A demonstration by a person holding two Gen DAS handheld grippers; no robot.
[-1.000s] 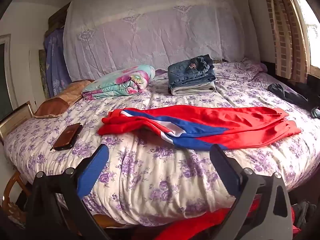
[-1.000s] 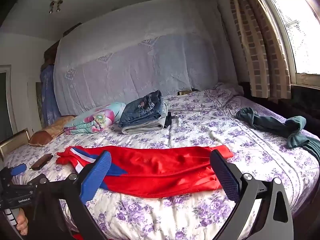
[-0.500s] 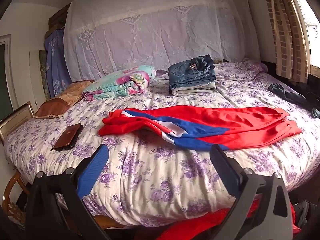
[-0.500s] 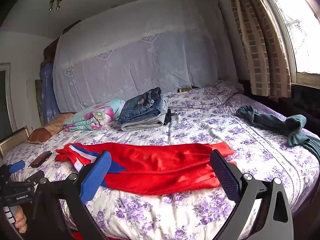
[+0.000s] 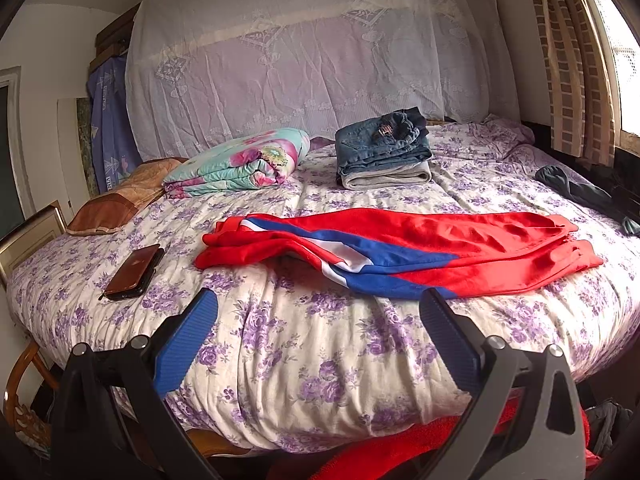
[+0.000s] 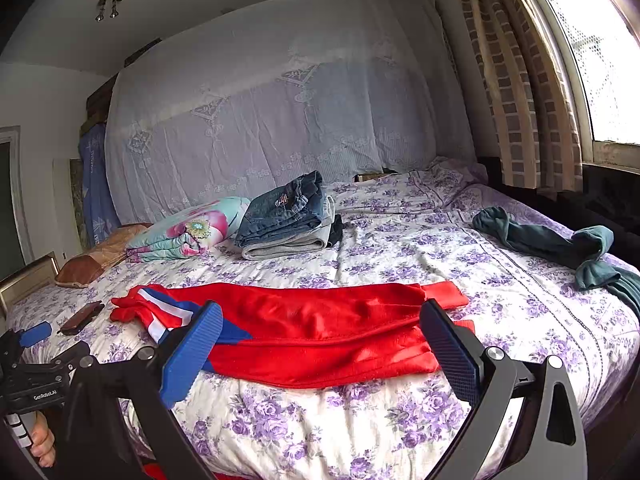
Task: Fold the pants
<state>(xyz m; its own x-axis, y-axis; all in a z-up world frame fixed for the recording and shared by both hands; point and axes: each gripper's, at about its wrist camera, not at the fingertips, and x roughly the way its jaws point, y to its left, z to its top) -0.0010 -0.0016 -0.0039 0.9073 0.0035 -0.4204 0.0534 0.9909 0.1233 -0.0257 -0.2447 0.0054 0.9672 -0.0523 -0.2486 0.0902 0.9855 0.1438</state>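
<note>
Left wrist view: red track pants with a blue-and-white side stripe, spread flat across the near half of the bed, probably laid out ready for folding. Long axis left to right; which end is the waist, unclear. Left gripper apart, empty, short of the bed's edge. Phone off to the left.

Right wrist view: same pants, lengthwise across the frame. Right gripper apart, empty, poised just before the cloth. Folded jeans stacked well behind.
</note>
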